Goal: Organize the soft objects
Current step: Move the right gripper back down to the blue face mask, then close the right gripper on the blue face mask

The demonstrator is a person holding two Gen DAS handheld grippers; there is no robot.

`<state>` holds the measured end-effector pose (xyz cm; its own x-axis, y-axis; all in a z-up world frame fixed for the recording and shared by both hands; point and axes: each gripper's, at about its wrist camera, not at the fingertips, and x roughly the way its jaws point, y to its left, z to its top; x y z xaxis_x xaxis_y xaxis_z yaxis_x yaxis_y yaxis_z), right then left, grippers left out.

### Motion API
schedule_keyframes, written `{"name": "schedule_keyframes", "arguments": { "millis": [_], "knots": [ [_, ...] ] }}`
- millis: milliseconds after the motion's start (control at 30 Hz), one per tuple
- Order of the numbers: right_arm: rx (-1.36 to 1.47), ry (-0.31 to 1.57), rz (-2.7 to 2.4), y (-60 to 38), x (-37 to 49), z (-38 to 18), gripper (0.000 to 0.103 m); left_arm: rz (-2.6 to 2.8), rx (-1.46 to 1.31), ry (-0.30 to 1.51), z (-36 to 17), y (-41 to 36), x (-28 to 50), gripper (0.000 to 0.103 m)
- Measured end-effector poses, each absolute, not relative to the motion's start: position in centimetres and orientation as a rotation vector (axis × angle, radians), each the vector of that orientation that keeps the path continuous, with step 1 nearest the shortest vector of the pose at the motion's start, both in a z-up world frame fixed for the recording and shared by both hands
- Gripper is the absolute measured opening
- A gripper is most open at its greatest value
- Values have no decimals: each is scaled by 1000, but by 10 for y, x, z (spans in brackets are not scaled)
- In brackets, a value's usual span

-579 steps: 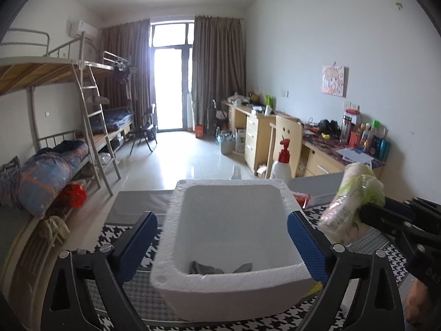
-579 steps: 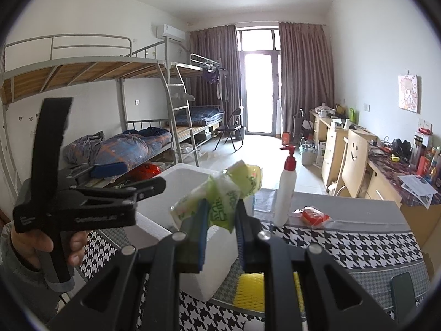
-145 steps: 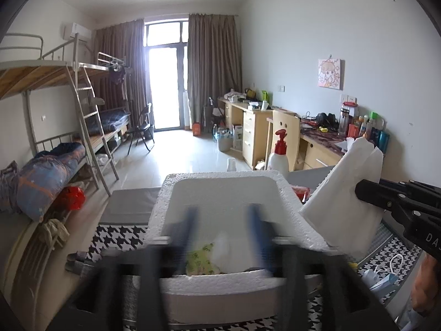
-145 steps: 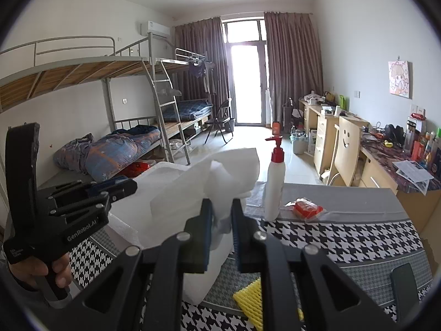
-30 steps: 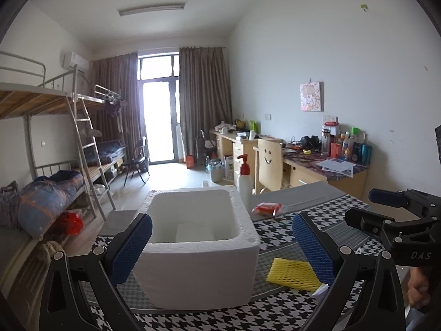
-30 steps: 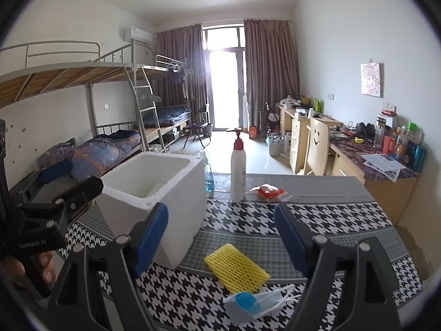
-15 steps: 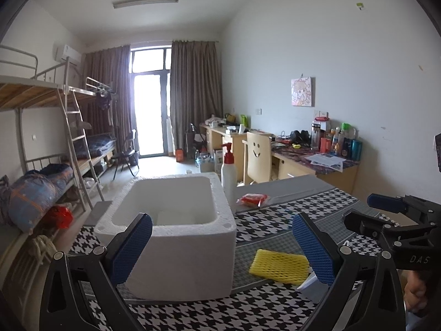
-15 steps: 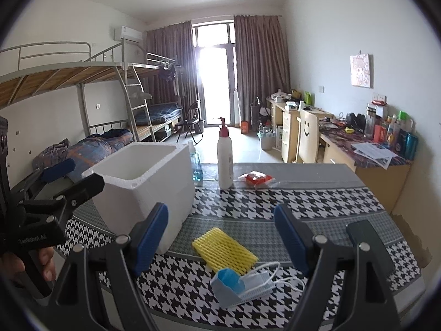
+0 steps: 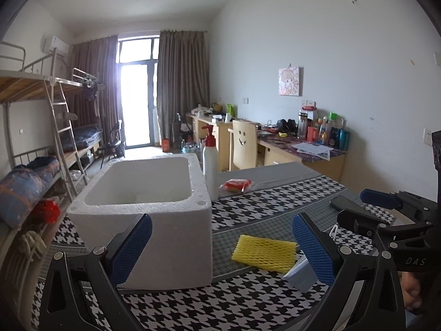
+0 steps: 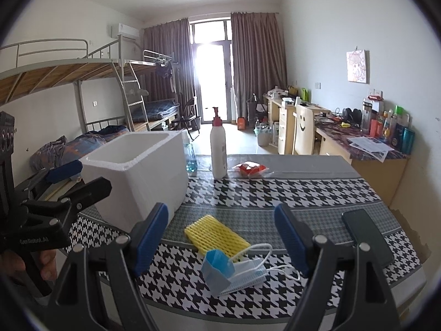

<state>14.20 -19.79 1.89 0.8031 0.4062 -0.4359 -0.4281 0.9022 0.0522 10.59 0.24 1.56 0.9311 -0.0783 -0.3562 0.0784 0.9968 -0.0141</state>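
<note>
Over on the left stands the white foam box [image 10: 137,171], open-topped, on the houndstooth table [image 10: 289,190], and the left gripper [image 9: 220,244] hovers at its near wall, jaws spread wide with nothing between the blue pads. Behind the box, a small blue-tinted bottle [image 10: 190,160], then the tall white pump bottle [image 10: 218,149] with its red top, and a red packet [image 10: 249,168] just right of that at the far side. Nearer in, the yellow foam net [image 10: 216,234] lies flat just right of the box, and the blue face mask [image 10: 234,271] sits at its near end, a loop overlapping it. The right gripper [image 10: 220,244] hangs above them, jaws wide, empty. Far right, a dark phone [image 10: 366,237] lies near the table edge.
</note>
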Motion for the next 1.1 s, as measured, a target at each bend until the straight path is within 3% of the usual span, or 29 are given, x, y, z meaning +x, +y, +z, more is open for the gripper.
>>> {"name": "schedule_keyframes", "arguments": {
  "millis": [1100],
  "knots": [
    [-24,649,431,-208,155,-47,83,-152,-24,483,-25,-18,117,102]
  ]
}}
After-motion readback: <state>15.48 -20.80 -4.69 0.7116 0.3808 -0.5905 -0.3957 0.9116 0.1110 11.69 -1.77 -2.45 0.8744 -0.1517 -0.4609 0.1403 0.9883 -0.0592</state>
